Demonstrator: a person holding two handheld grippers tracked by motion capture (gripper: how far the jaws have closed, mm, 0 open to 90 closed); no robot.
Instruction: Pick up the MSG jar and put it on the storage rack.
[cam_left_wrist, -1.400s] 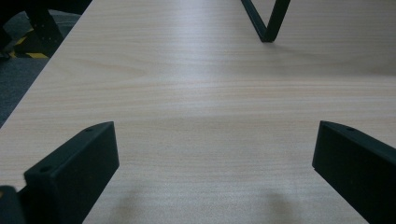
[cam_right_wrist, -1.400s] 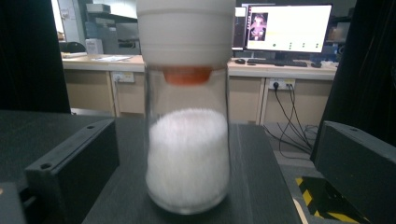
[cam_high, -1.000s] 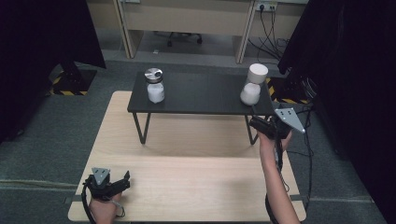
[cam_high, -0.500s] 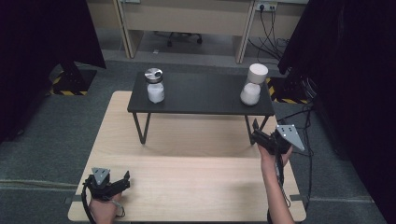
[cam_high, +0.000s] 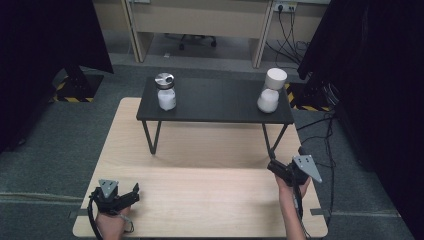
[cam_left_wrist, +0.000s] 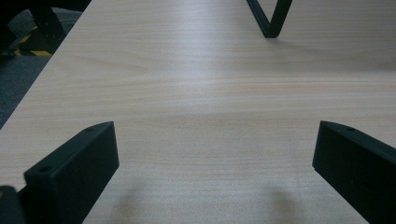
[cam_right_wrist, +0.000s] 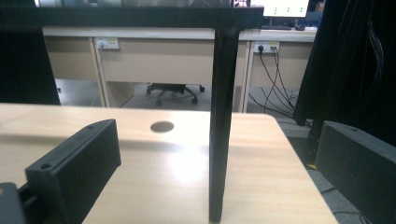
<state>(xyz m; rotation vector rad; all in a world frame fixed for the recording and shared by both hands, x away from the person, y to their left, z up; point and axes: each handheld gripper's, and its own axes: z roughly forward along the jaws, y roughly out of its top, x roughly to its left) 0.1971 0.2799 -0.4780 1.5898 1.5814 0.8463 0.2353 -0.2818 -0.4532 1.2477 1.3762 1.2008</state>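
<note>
Moved since earlier: right gripper (cam_high: 276, 167) had drawn back from the far right corner of the black stand toward the near right part of the wooden table; left gripper (cam_high: 129, 196) had stayed at the near left corner.
Right gripper: held low over the pale wood just in front of the stand's right leg; in its own view (cam_right_wrist: 212, 186) the two blocky matt black jaws stood wide apart, released, with nothing between them but the leg farther off.
Left gripper: rested near the table's near left edge; in its own view (cam_left_wrist: 212, 163) the jaws were spread wide over bare wood, gripping nothing.
Wooden table (cam_high: 200, 200): flat, rectangular, light wood with fine straight grain and a soft sheen; a small round hole (cam_right_wrist: 162, 126) showed in its top.
Black stand (cam_high: 215, 100): low, dark, matt rectangular top on thin angled metal legs, standing on the far half of the wooden table.
Stand leg (cam_right_wrist: 222, 116): straight, square-edged black bar, upright in the right gripper view.
Left jar (cam_high: 165, 92): clear rounded body with white contents and a shiny round metal lid, upright on the stand's left end.
Right container (cam_high: 271, 90): white, smooth, with a cylindrical top over a rounder base, on the stand's right end, well apart from both grippers.
</note>
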